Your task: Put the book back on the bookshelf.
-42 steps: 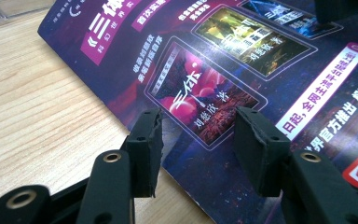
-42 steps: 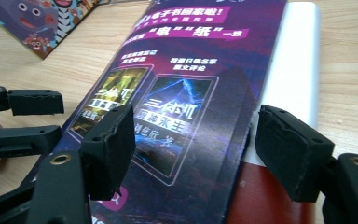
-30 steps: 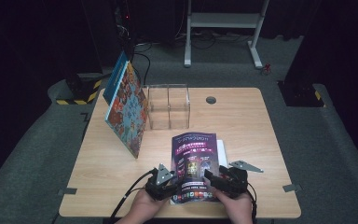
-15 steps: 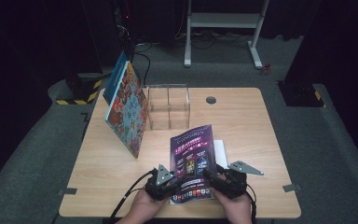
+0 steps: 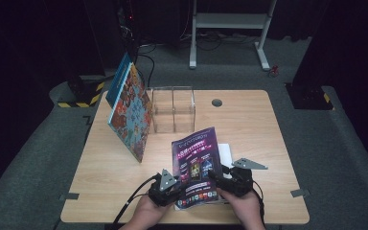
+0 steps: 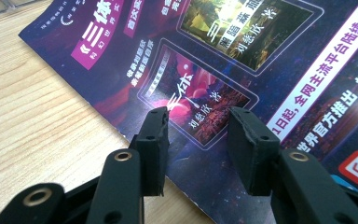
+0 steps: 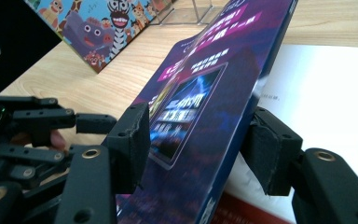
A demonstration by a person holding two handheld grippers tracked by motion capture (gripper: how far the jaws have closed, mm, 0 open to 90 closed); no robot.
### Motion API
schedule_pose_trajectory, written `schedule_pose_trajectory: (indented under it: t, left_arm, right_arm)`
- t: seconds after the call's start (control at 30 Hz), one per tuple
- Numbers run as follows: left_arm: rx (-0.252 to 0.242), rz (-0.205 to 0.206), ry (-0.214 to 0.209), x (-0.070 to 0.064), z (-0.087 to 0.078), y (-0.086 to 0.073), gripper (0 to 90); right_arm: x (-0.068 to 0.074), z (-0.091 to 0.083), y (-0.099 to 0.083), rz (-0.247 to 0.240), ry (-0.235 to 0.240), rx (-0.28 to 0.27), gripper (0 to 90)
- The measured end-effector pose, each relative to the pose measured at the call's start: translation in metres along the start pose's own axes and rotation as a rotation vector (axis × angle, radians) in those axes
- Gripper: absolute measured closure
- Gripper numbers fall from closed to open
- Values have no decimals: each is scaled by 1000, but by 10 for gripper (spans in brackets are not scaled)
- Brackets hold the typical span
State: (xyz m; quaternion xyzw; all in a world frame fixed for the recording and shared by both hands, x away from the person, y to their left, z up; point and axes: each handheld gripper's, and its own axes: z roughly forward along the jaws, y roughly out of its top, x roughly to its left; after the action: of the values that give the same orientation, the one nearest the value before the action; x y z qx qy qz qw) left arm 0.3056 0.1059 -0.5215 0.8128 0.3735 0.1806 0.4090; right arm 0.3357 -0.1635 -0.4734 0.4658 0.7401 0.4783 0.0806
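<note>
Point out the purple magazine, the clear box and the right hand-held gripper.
purple magazine (image 5: 196, 160): high view, middle of its cover.
clear box (image 5: 173, 108): high view, centre divider wall.
right hand-held gripper (image 7: 198, 135): right gripper view, midway between its fingertips.

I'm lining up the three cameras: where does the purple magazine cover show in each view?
High view: purple magazine cover sits low centre, lifted between the two grippers.
Left gripper view: it spreads across the upper right, behind the open jaws.
Right gripper view: it rises slanted through the middle, between the jaws.
Shared landmark: the wooden table, also at left and upper left.
</note>
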Motion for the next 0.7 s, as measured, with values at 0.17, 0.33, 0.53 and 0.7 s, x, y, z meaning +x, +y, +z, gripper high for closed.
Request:
schedule_pose_trajectory:
  t: [0.17, 0.33, 0.53, 0.7]
  left_arm:
    - [2, -4, -8, 1, 0, 0, 590]
    - [-2, -1, -7, 0, 0, 0, 596]
    - [1, -5, -13, 2, 0, 0, 597]
    - [2, -7, -11, 3, 0, 0, 590]
  right_arm:
    - [-10, 5, 7, 27, 16, 18, 454]
    - [-16, 11, 15, 21, -13, 26, 489]
    - [-22, 18, 27, 10, -20, 50, 560]
    - [-22, 16, 27, 6, -20, 27, 627]
